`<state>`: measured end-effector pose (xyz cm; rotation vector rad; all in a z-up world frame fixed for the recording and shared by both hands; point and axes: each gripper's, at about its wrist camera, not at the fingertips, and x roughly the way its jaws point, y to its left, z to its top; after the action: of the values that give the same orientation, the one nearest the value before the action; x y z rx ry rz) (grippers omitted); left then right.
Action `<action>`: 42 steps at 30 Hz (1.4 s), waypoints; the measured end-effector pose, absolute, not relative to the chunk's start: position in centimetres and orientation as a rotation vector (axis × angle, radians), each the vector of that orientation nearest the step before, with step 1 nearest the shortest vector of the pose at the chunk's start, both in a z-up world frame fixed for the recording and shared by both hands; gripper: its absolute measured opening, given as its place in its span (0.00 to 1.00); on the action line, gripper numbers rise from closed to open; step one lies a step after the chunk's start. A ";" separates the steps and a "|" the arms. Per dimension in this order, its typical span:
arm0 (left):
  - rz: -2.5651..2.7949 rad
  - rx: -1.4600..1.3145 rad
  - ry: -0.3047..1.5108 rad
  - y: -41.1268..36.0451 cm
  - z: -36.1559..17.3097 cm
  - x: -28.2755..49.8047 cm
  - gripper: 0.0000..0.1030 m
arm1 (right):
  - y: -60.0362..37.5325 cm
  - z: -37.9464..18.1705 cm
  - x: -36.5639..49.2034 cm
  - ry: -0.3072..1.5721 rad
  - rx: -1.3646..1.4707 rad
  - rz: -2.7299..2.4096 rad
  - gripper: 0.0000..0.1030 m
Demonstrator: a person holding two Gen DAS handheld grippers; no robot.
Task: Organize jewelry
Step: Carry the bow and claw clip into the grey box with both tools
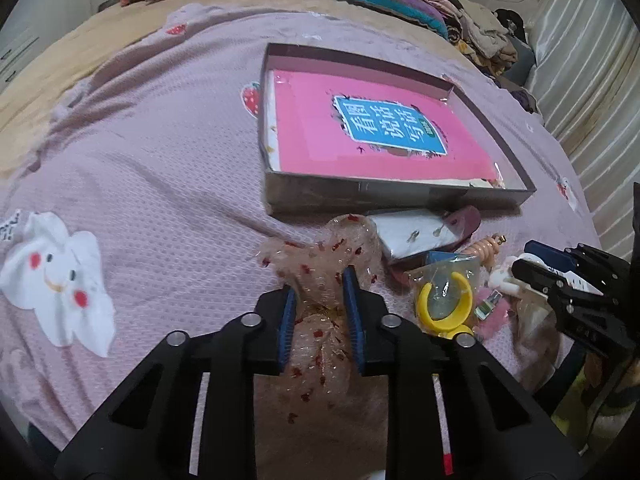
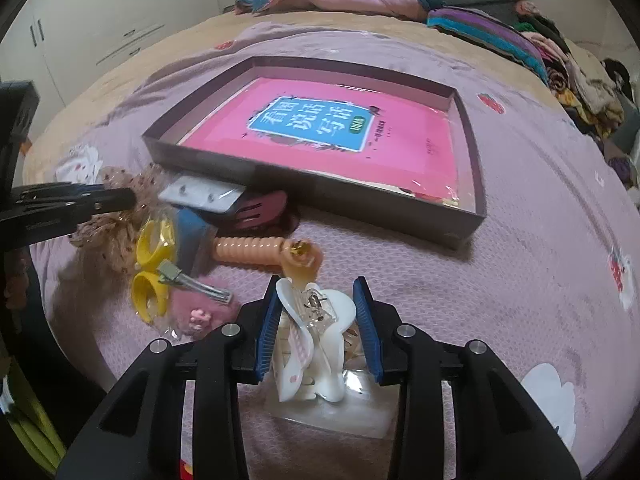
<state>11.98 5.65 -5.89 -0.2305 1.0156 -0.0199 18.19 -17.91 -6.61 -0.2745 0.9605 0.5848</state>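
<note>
Clamping the left gripper (image 1: pixel 320 300) on the sheer scrunchie (image 1: pixel 320 264) and the right gripper (image 2: pixel 318 312) on the white claw clip (image 2: pixel 316 336), we lift straight toward the upper-frame box (image 2: pixel 476 184).

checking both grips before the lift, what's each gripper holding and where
Left gripper pinches the sheer scrunchie across its bunched middle. Right gripper brackets the white claw clip at its sides.

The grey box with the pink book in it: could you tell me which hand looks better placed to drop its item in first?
Probably the right: its gripper is around the white hair claw directly facing the box.
</note>
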 end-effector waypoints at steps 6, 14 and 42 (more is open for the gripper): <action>-0.001 -0.242 1.009 6.8 -4.8 11.5 0.11 | -20.5 -6.0 18.7 0.964 -0.139 0.582 0.33; 0.014 -0.251 0.971 7.5 -2.7 11.9 0.11 | -23.9 -4.4 19.2 0.935 -0.013 0.535 0.33; -0.028 -0.211 0.921 4.1 -0.5 22.6 0.11 | -24.5 2.3 25.5 0.780 -0.006 0.471 0.33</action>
<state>22.57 4.07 -0.49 -0.2106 0.9212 -0.0275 25.49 -24.45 2.27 -0.0064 0.7798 0.4707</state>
